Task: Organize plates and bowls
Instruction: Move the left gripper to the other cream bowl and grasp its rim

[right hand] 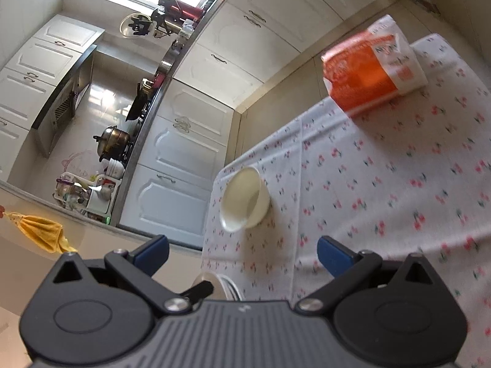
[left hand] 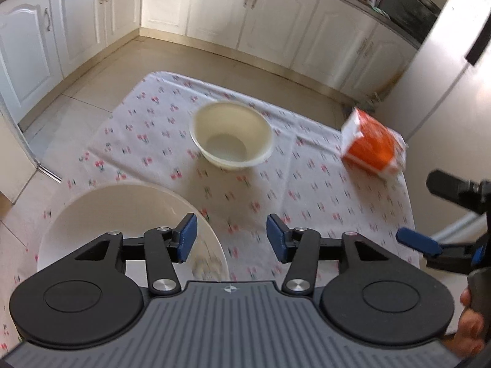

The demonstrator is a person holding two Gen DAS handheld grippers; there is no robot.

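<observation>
A cream bowl (left hand: 230, 135) stands upright on the cherry-print tablecloth (left hand: 322, 202) near the table's middle; it also shows in the right wrist view (right hand: 244, 199). A large white plate (left hand: 122, 220) lies at the table's near left, partly hidden under my left gripper (left hand: 231, 237), which is open and empty above the plate's right rim. My right gripper (right hand: 242, 253) is open and empty, hovering over the table's edge; it also shows at the right edge of the left wrist view (left hand: 429, 214). A stack of plate rims (right hand: 227, 285) peeks out just below it.
An orange and white packet (left hand: 373, 144) lies at the table's far right corner; it also shows in the right wrist view (right hand: 373, 67). White kitchen cabinets (left hand: 276, 9) surround the table across a tiled floor (left hand: 101, 73). A refrigerator (left hand: 445, 92) stands at the right.
</observation>
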